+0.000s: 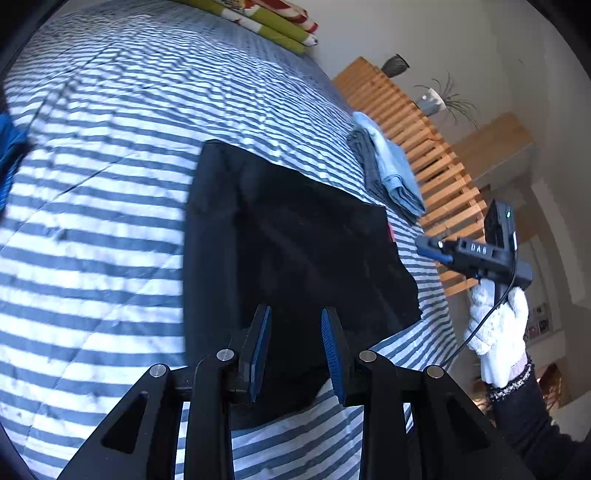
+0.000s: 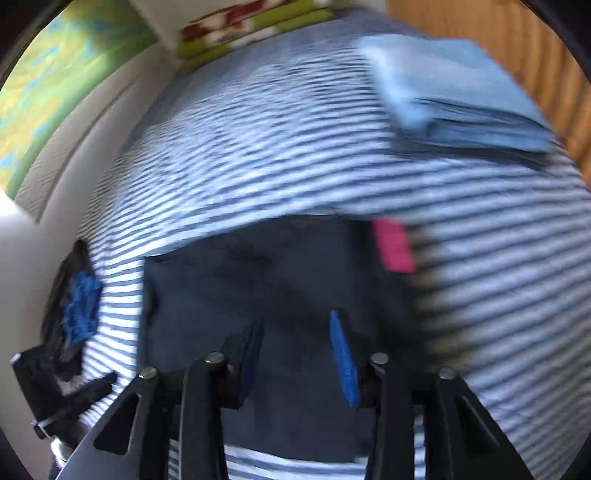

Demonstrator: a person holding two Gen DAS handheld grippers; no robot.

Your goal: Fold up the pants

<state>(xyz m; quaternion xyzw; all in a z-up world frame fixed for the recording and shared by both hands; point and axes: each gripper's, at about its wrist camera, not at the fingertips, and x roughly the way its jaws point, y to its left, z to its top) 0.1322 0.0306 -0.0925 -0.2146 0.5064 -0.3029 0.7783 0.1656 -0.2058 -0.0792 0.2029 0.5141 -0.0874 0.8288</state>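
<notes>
The black pants (image 1: 295, 236) lie folded into a flat dark block on the striped bedcover (image 1: 110, 206), near the bed's right-hand edge as the left wrist view shows it. From the pants, bare striped cover runs wide toward 9 and 11 o'clock; toward 3 o'clock only a narrow strip of cover is left before the edge, with a wooden slatted frame (image 1: 417, 125) beyond it.

The left gripper (image 1: 295, 350) hangs above the near end of the pants, jaws partly apart with nothing between the pads. The right gripper (image 2: 295, 354) is likewise partly open and empty over the dark cloth. In the left view it shows at 3 o'clock, off the bed's edge, in a white-gloved hand (image 1: 498, 332).

The right wrist view is smeared by motion, so the pants' folds and edges there are hard to read. A pink tag (image 2: 393, 245) shows at their far right corner. The near end of the pants is cut off behind both grippers' fingers.

A stack of folded clothes (image 1: 391, 166), light blue on grey, sits at 1 o'clock from the pants, close to the edge. Folded green and red bedding (image 1: 273, 18) lies at 12 o'clock at the far end. A blue and black garment (image 2: 79, 306) sits at 9 o'clock, partly out of frame.
</notes>
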